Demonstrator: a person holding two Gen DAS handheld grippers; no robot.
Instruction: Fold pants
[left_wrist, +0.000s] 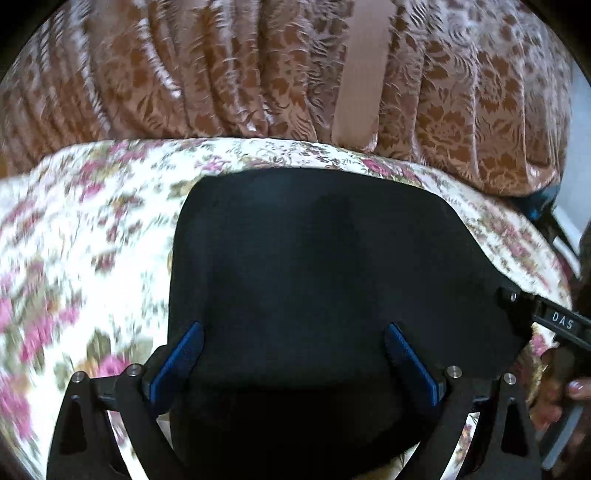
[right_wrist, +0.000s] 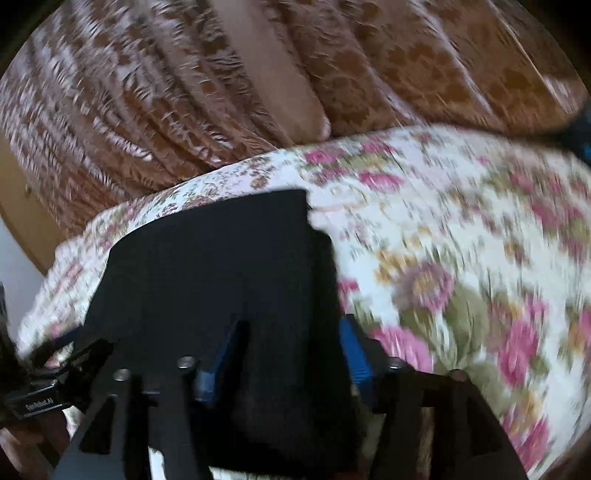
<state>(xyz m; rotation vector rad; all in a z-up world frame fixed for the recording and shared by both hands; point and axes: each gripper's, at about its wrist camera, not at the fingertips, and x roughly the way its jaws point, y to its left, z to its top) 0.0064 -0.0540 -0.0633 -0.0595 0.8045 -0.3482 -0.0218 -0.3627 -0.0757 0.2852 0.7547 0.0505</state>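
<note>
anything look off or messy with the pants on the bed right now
Nothing stands out. The black pants lie as a flat, neat fold on the floral bedspread, with both grippers, left and right, open above them. The frames are blurred.

Left gripper (left_wrist: 293, 363): black linkage, silver screws, blue ribbed pads (left_wrist: 410, 363). Right gripper (right_wrist: 284, 362) alike, white lettering beside it.

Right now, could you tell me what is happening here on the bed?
A person is folding black pants on a floral bedspread, with a handheld gripper in each hand. The pants lie as a compact dark rectangle, apparently already folded at least once. The left gripper is open, its blue fingers spread wide over the near edge of the cloth. The right gripper is also open, at the pants' right edge. Patterned brown curtains hang behind. The pictures are blurred.
</note>
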